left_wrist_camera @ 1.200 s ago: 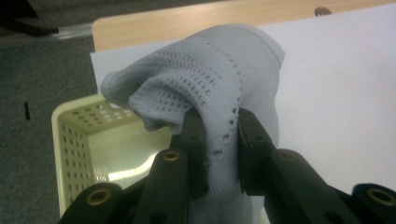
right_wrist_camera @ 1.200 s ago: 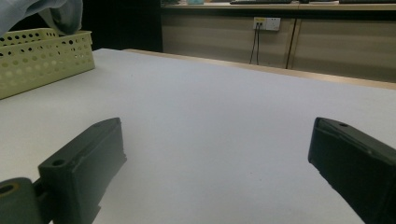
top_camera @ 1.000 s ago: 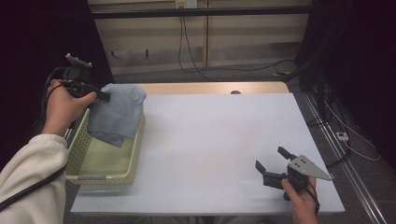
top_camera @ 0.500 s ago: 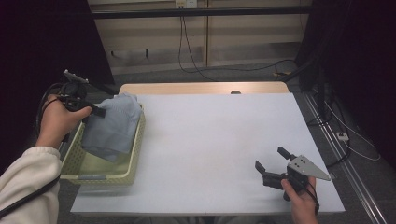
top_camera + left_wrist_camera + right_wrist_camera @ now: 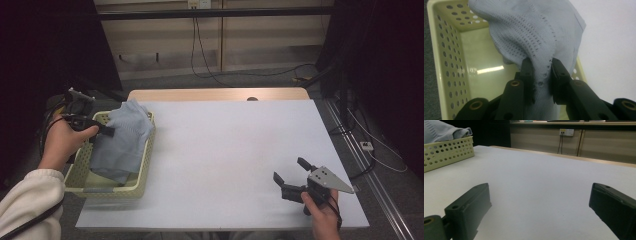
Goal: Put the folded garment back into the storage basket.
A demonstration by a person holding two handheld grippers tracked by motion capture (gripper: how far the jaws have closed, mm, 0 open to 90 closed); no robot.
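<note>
A pale blue knit cloth (image 5: 121,140) hangs into a cream perforated basket (image 5: 95,186) at the left edge of the table (image 5: 225,150), its upper fold draped over the basket's far right corner and spilling slightly past the right rim. The left gripper (image 5: 107,132) holds it: in the left gripper view the two black jaws are clamped on a bunched ridge of the cloth (image 5: 541,45), with the basket's (image 5: 446,50) holed wall to the left, its bare floor below, and white table surface past the rim on the right. The left hand (image 5: 65,142) sits over the basket's left rim, a white sleeve (image 5: 27,205) trailing to the near left corner. The basket stands close to the table's left and near edges. To its right the white tabletop lies open across the middle and far side. The right gripper (image 5: 292,177) rests at the near right, close to the near edge, jaws spread wide with nothing between them; the right gripper view looks across bare table (image 5: 536,177) toward the basket (image 5: 447,152) and cloth (image 5: 444,131) at far left.
</note>
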